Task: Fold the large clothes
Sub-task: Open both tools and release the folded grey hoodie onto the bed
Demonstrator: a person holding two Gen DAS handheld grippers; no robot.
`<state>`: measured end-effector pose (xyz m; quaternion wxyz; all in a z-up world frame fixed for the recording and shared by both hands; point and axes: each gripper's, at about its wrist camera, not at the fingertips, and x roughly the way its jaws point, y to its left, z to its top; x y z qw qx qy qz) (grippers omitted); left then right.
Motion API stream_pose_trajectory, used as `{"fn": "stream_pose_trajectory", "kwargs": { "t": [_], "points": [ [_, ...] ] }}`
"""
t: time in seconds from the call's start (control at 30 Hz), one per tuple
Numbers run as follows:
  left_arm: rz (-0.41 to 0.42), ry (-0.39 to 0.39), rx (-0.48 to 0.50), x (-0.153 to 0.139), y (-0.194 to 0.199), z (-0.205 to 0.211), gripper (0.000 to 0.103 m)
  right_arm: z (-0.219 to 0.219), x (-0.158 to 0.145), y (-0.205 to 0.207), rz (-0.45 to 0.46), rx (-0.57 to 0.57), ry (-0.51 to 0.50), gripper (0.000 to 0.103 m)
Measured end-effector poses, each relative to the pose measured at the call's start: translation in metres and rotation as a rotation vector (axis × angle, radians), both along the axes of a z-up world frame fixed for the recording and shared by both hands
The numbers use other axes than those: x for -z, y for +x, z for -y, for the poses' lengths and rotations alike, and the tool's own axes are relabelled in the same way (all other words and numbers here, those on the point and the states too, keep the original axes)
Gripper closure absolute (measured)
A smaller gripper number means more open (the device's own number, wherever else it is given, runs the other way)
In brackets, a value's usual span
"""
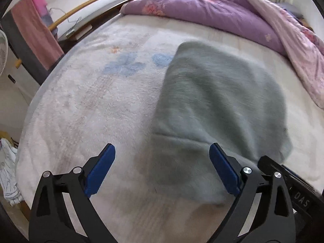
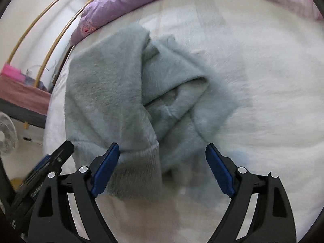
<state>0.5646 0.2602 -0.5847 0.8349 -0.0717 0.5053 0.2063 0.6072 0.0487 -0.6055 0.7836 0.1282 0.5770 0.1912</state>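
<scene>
A grey-green fleece sweatshirt (image 1: 214,101) lies folded over on the white fluffy bed cover (image 1: 85,101). My left gripper (image 1: 162,168) is open and empty, just above the garment's near left edge. In the right wrist view the sweatshirt (image 2: 105,89) is bunched, with its ribbed hem (image 2: 139,172) hanging near me. My right gripper (image 2: 162,168) is open, and the hem lies between its fingers without being held. The other gripper's black body (image 2: 50,162) shows at the left.
A purple and pink quilt (image 1: 212,10) is heaped along the far side of the bed. A pink towel (image 1: 34,30) hangs on a rail at the left, beyond the bed edge. A white fan (image 2: 6,135) stands on the floor at the left.
</scene>
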Motion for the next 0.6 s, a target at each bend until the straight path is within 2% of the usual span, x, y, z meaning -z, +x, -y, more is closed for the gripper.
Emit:
{"fn": "stream_pose_trajectory", "kwargs": {
  "t": [0.07,0.2,0.27,0.6],
  "points": [
    [0.012,0.006,0.024,-0.013,-0.009,0.02,0.009,0.007,-0.013,-0.008,0.019,-0.017,-0.063,0.02],
    [0.025,-0.022,0.047,-0.041,-0.02,0.038,0.009,0.031,-0.042,-0.033,0.055,-0.017,-0.088,0.02],
    [0.055,-0.045,0.058,-0.065,-0.031,0.048,0.009,0.039,-0.065,-0.042,0.084,-0.012,-0.102,0.02],
    [0.175,0.016,0.198,-0.203,-0.104,0.093,0.009,0.058,-0.196,-0.113,0.22,0.015,-0.158,0.019]
  ]
}}
